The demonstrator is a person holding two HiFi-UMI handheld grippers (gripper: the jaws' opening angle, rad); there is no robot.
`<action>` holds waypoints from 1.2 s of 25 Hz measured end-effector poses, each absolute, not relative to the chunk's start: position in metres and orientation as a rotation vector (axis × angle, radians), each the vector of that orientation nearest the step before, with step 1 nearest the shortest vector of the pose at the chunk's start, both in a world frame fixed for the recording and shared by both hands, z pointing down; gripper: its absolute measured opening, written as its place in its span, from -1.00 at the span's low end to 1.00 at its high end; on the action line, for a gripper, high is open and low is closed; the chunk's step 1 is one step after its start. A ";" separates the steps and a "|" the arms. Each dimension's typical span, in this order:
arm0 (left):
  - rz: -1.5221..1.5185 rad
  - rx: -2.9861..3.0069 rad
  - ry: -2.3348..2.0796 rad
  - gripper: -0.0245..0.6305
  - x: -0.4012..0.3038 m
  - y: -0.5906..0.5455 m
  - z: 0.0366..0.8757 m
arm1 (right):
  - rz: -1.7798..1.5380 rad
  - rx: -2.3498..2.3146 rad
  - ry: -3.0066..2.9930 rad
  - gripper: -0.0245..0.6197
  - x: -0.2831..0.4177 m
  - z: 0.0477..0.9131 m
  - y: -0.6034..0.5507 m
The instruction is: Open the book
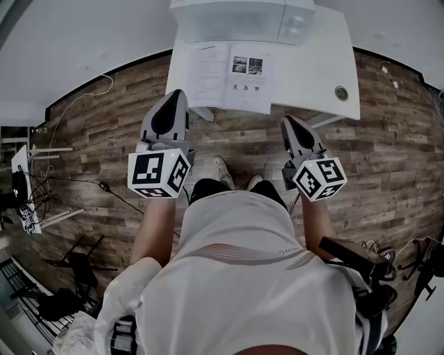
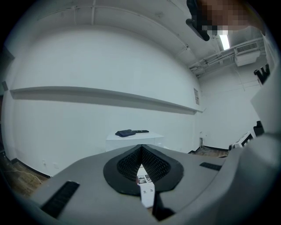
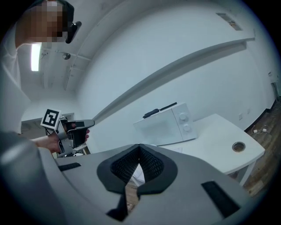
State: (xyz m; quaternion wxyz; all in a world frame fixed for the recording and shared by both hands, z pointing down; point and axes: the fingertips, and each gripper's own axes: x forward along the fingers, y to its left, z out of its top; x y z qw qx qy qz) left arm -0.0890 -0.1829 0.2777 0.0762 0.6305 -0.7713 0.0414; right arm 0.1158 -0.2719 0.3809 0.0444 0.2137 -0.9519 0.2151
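The book (image 1: 229,76) lies open on the white table (image 1: 312,76), pages up, with two small photos on its right page. Both grippers hang in the air in front of the table's near edge, over the wooden floor, apart from the book. My left gripper (image 1: 177,93) is shut, its pads meeting with nothing between them (image 2: 141,151); a strip of the book (image 2: 145,181) shows through the gap below. My right gripper (image 1: 286,119) is shut and empty too (image 3: 139,151). In the right gripper view a hand holds the left gripper (image 3: 72,129) off to the left.
A white microwave (image 1: 243,17) stands at the table's back, behind the book. A round grommet (image 1: 340,93) sits near the table's right front corner. Cables (image 1: 76,104) trail over the floor at left. The person's shoes (image 1: 222,170) are just before the table.
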 end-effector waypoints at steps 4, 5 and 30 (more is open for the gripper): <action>0.098 1.902 -2.313 -0.89 -0.064 -0.171 0.267 | 0.630 0.648 -2.934 -0.94 0.133 0.370 -0.268; 0.100 1.905 -2.312 -0.89 -0.059 -0.168 0.266 | 0.620 0.649 -2.944 -0.94 0.136 0.365 -0.268; -0.061 2.070 -2.129 -0.89 -0.086 -0.120 0.256 | 0.216 0.780 -3.007 -0.94 0.101 0.260 -0.218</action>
